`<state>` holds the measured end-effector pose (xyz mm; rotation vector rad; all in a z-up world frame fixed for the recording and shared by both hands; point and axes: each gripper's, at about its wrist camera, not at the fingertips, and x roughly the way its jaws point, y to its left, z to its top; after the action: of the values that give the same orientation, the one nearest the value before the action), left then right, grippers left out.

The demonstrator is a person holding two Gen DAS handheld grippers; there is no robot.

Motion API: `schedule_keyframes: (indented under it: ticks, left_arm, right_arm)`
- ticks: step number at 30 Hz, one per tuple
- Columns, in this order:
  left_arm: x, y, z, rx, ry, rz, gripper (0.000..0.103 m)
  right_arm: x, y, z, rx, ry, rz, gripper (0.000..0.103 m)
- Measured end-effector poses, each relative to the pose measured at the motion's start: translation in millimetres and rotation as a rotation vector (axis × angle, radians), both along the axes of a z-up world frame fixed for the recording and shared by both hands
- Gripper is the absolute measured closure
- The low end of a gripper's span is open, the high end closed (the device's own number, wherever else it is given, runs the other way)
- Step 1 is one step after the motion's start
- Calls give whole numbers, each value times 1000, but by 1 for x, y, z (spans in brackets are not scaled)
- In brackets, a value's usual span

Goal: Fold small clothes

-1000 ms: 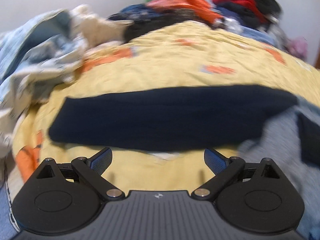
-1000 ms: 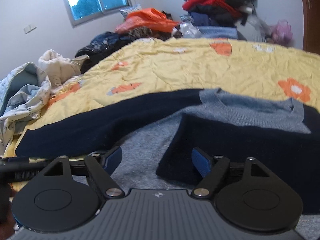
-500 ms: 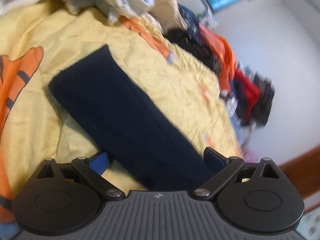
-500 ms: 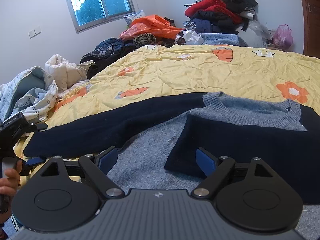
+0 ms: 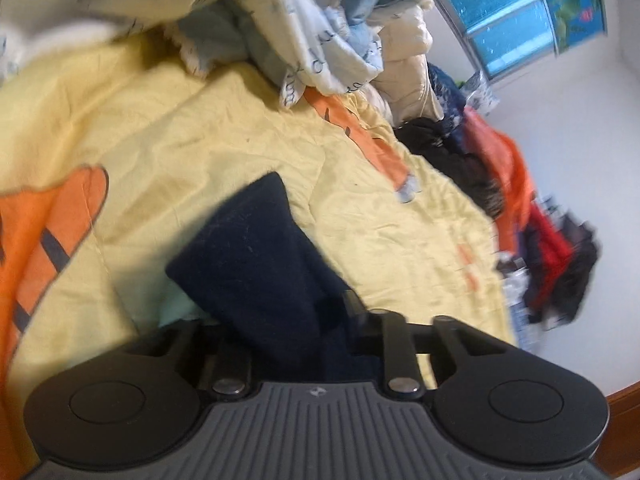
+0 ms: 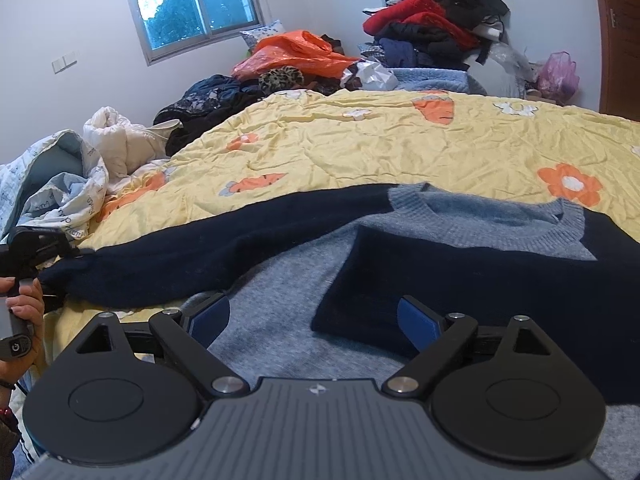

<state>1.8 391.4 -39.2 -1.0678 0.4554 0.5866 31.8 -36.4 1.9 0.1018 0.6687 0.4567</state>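
A grey and navy knit sweater lies flat on the yellow bedspread. Its long navy sleeve stretches out to the left. My left gripper is shut on the cuff end of that sleeve, with the cuff sticking out past the jaws. It also shows at the far left of the right wrist view, held in a hand. My right gripper is open and empty, hovering low over the sweater's grey body beside the folded navy sleeve.
A crumpled pale blue and white quilt is heaped at the bed's left end. Piles of clothes and an orange bag line the far wall. A wooden door stands at the right.
My left gripper swung round to the sleeve's end and closed on the cuff. My right gripper stayed open over the sweater, rising slightly.
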Motion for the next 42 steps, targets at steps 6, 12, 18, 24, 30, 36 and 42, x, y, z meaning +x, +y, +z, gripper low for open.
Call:
schedule_keyframes:
  ticks: [6,12,18,24,30,36,42]
  left_arm:
    - [15,-32,25,246,114,-25,92]
    - [31,-98,72,541,76,-167,93]
    - [53,-186,115,790,-29,-363,93]
    - [73,-262,122,842,-102,-568,93]
    - [80,-316,107,808,-117,-698,93]
    - [82,-350,88,814,-92,-791,93]
    - [72,-374,71,868,-82,-857,93]
  right_arm:
    - [-2,-19,-4,13,12,-36,11]
    - [-2,-43,-5,29,12,-94,11]
    - [-4,-72,-9,57,20,-175,10]
    - [-9,-98,-12,78,20,-243,10]
    - [-12,-116,-15,90,21,-298,10]
    - [-13,-133,-17,114,21,-334,10]
    - [2,-160,-21,378,110,-302,10]
